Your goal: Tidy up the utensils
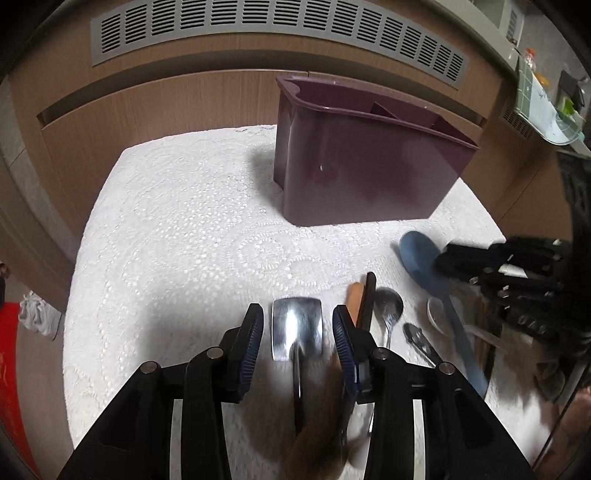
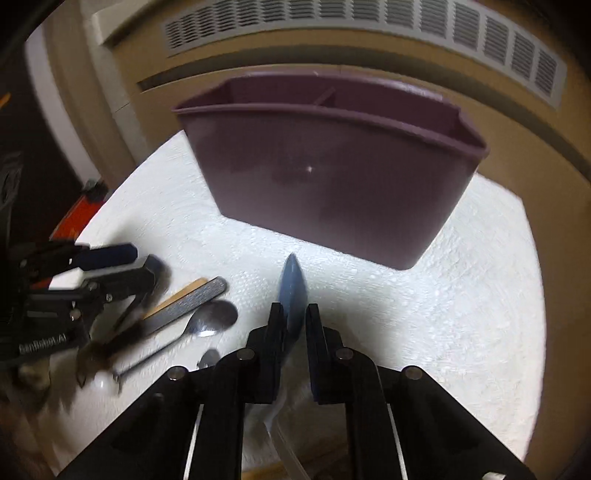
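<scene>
A purple utensil caddy (image 1: 369, 162) with dividers stands at the back of the white lace tablecloth (image 1: 184, 229); it also shows in the right wrist view (image 2: 332, 184). My left gripper (image 1: 298, 321) is open, its fingers either side of a metal spatula (image 1: 297, 328) with a brown handle. My right gripper (image 2: 294, 321) is shut on a blue spoon (image 2: 293, 295), held on edge above the cloth in front of the caddy. The blue spoon (image 1: 424, 258) and the right gripper (image 1: 509, 273) show at the right of the left wrist view.
Loose utensils lie right of the spatula: wooden and dark flat sticks (image 1: 364, 299), a metal spoon (image 1: 388, 306), a smaller spoon (image 1: 417, 338). They show at lower left in the right wrist view (image 2: 207, 317), beside the left gripper (image 2: 92, 284). A wooden cabinet with a vent (image 1: 258, 22) stands behind.
</scene>
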Demonstrator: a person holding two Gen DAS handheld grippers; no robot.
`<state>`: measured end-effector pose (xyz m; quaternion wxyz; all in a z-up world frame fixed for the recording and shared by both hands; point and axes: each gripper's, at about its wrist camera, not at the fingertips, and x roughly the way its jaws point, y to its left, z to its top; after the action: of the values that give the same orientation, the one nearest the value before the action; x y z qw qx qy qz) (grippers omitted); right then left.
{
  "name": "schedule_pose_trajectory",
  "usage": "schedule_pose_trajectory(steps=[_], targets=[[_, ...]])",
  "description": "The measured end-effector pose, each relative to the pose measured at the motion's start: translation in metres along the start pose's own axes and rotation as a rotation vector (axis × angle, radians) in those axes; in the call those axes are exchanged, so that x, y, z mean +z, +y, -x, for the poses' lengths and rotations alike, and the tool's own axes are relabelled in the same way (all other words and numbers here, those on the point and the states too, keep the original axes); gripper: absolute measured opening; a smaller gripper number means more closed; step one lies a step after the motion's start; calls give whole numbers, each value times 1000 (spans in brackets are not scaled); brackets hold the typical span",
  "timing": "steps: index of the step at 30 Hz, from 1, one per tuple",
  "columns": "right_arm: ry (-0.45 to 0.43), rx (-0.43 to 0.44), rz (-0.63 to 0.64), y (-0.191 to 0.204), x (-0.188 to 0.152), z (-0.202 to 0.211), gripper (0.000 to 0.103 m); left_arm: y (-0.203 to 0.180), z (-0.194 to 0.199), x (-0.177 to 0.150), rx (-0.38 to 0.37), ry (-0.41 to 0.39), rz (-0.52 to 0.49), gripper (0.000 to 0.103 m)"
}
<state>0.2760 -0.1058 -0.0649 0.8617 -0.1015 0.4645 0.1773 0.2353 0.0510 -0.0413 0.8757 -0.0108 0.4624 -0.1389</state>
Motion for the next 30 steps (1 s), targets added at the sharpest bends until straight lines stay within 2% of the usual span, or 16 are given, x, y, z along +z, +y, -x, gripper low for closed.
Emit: schedule_pose_trajectory(steps=[1,3,5,7,10,12,14,15,16,18,20,22,25,27,28,30], targets=[[-21,-26,14,-1,-1,8,36,2,3,-2,1,-2,1,41],[-48,-67,9,-5,-5,22,52,1,7,-5,5,-9,10,41],[-56,-91,-20,-9,-9,30,53,6,12,-10,10,-16,22,42],[-51,-108,-26,-5,-9,31,53,7,14,-13,23,-18,30,49],[-6,-118,-70,8,-7,24,53,2,16,-14,47,-22,19,50],[41,-94,-159,10,-5,8,51,1,17,-14,50,-14,20,51],[68,-85,-229,8,-2,-6,41,-1,17,-15,48,-1,14,51],[66,-95,-220,11,-1,-11,17,-2,16,-14,48,8,11,51],[70,-110,-176,16,1,-16,8,-3,15,-14,43,18,8,51],[43,-142,-102,24,-1,-11,5,-7,11,-11,21,40,-2,51],[28,-128,-77,20,-5,0,4,-11,2,-5,45,54,-17,51],[5,-128,-83,12,-11,13,4,-13,-7,3,66,67,-22,51],[-27,-111,-107,-4,-22,32,5,-15,-24,9,50,131,-8,51],[-45,-76,-118,-13,-28,43,5,-18,-26,13,50,130,-7,50],[-56,-64,-121,-15,-30,47,5,-19,-28,15,46,131,-11,49],[-85,-55,-122,-19,-33,54,5,-18,-29,16,50,115,-3,33]])
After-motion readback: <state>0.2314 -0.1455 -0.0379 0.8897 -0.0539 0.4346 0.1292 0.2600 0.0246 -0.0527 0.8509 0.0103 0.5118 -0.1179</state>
